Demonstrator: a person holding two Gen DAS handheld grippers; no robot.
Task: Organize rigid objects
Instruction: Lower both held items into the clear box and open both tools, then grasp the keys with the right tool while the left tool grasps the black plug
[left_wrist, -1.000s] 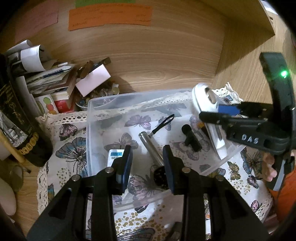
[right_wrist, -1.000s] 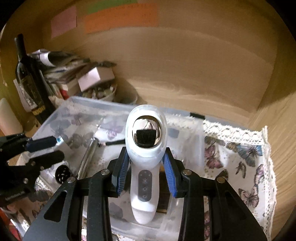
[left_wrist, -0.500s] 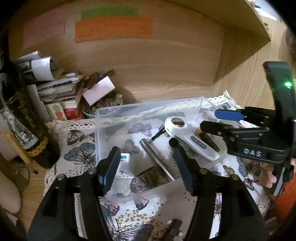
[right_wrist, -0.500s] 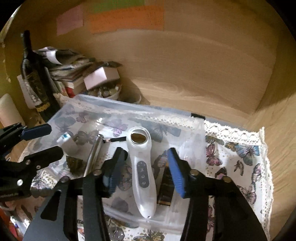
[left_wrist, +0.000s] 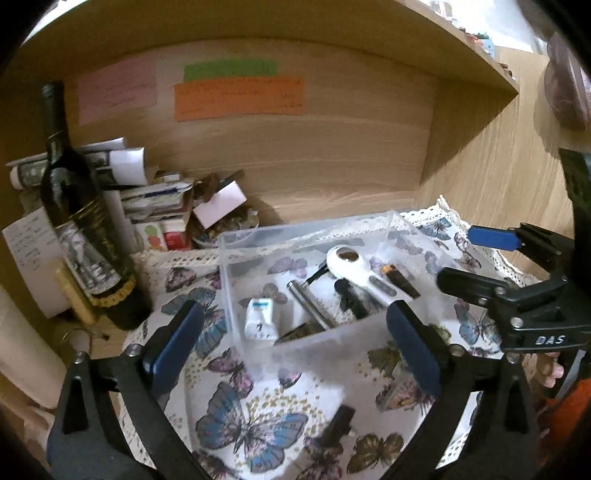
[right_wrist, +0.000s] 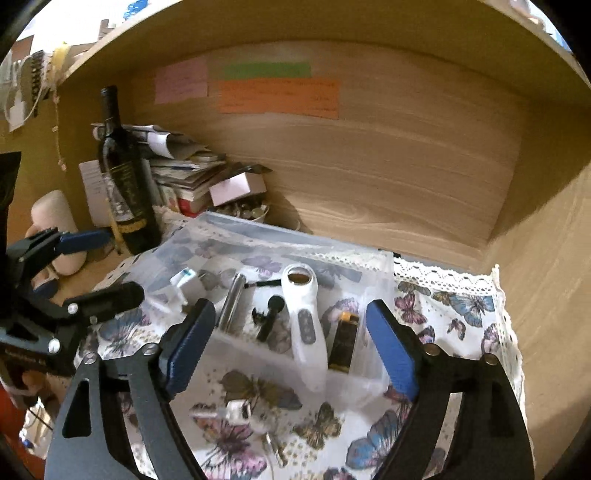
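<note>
Inside the clear bin (right_wrist: 266, 236) on the butterfly cloth (right_wrist: 454, 306), the white device (right_wrist: 306, 321) is laid flat; both tongs, left (left_wrist: 291, 343) and right (right_wrist: 291, 343), are being spread, nothing gripped.

Both wrist cameras look steeply down, close over the clear plastic bin (left_wrist: 236, 280) (right_wrist: 236, 229), one from either side.

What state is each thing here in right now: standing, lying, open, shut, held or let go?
Left gripper: jaws opening, nothing between them.
Right gripper: jaws opening, nothing held.
Clear plastic bin: open-topped, on the butterfly cloth.
White handheld device: lying in the bin, let go.
Silver flashlight: lying in the bin.
Small white tube: lying in the bin.
Wine bottle: upright, beside the bin.
</note>
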